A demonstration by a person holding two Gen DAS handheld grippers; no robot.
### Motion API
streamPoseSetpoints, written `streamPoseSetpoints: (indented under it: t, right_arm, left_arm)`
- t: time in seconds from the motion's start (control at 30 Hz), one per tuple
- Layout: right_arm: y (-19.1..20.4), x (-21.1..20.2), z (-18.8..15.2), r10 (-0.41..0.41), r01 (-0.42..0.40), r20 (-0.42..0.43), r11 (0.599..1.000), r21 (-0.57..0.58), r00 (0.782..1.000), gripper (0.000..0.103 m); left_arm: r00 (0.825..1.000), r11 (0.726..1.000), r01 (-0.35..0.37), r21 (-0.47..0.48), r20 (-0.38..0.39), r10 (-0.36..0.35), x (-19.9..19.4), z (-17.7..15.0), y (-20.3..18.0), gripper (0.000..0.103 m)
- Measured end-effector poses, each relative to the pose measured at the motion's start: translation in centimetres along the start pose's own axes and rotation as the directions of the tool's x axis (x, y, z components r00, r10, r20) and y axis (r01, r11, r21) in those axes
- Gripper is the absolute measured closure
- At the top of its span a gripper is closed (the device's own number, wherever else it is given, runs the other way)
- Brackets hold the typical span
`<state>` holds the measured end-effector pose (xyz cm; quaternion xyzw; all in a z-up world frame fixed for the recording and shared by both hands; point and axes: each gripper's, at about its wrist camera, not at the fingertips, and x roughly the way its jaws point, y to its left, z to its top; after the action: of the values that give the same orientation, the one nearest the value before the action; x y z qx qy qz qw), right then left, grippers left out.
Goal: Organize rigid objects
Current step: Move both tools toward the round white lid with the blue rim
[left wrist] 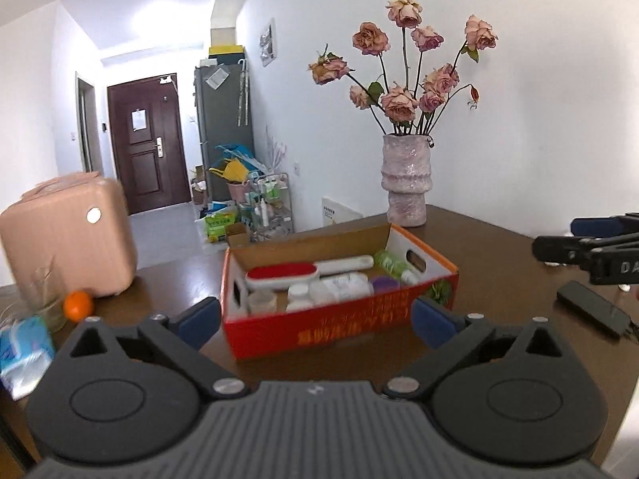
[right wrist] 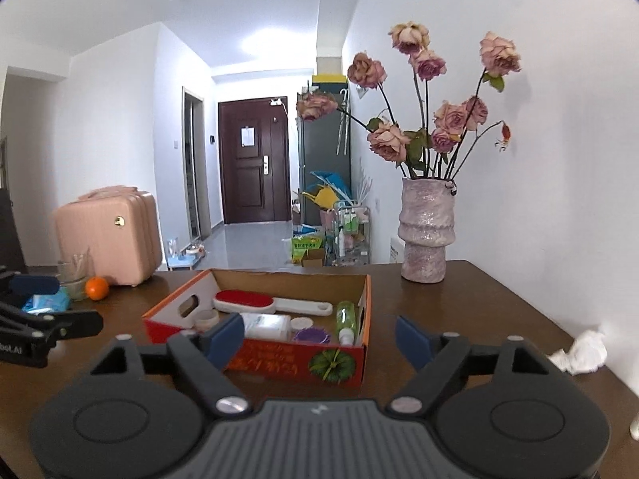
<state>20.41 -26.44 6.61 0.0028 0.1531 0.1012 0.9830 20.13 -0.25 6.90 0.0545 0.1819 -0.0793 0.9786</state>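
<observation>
Left gripper (left wrist: pixel 315 319) wide open, empty, facing red cardboard box (left wrist: pixel 339 325) holding lint brush (left wrist: pixel 307 269), bottles; right gripper (right wrist: pixel 319 339) wide open, empty; black remote (left wrist: pixel 591 305) on table (left wrist: pixel 499 263).

Home apt: front door (right wrist: pixel 253 161), fridge (right wrist: pixel 324 147), suitcase (right wrist: pixel 110 233).

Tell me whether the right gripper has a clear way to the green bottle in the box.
Probably yes. The right gripper is open and empty, the box is open-topped, and the green bottle lies uncovered against its right wall, which may crowd one finger.
</observation>
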Motion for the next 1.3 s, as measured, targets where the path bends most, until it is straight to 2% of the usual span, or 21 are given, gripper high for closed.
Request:
streamPoseSetpoints:
  t: [0.3, 0.37, 0.43, 0.47, 0.57, 0.93, 1.13, 1.3]
  right_arm:
    - [2.6, -7.6, -6.4, 0.018, -0.018, -0.011, 1.0, 0.02, 1.0, 0.016]
    - [2.8, -9.3, -8.1, 0.03, -0.028, -0.02, 0.997, 0.077, 0.999, 0.016]
    - [3.1, -10.6, -9.5, 0.075, -0.069, -0.044, 0.99, 0.119, 0.996, 0.016]
    - [3.3, -11.1, -10.0, 0.087, -0.081, -0.054, 0.991, 0.111, 0.995, 0.016]
    - [4.0, -11.5, -10.9, 0.055, -0.051, -0.077, 0.997, 0.052, 0.995, 0.015]
    - [3.8, -8.4, -11.7, 0.048, -0.039, -0.151, 0.998, 0.057, 0.987, 0.018]
    - [3.5, -5.1, -11.7, 0.055, -0.042, -0.206, 0.997, 0.068, 0.977, 0.031]
    - [4.0, -1.7, -11.4, 0.083, -0.067, -0.247, 0.995, 0.073, 0.965, 0.038]
  left_arm:
    - [0.996, 0.989, -0.075, -0.124, -0.054, 0.069, -7.4, -7.0, 1.5, 0.0]
    - [0.997, 0.989, -0.064, -0.136, -0.056, 0.057, -9.0, -8.6, 1.9, 0.0]
    - [0.994, 0.985, -0.076, -0.156, -0.088, 0.063, -10.0, -9.8, 2.1, 0.0]
    - [0.993, 0.984, -0.074, -0.161, -0.099, 0.058, -10.3, -10.2, 2.2, 0.0]
    - [0.993, 0.987, -0.061, -0.15, -0.112, 0.044, -11.0, -11.1, 2.3, 0.0]
    - [0.983, 0.988, -0.049, -0.146, -0.181, 0.022, -7.4, -11.5, 1.6, 0.0]
    - [0.975, 0.99, -0.02, -0.139, -0.223, -0.011, -3.9, -11.5, 1.3, 0.0]
    - [0.964, 0.989, 0.011, -0.148, -0.26, -0.05, -0.6, -11.3, 1.4, 0.007]
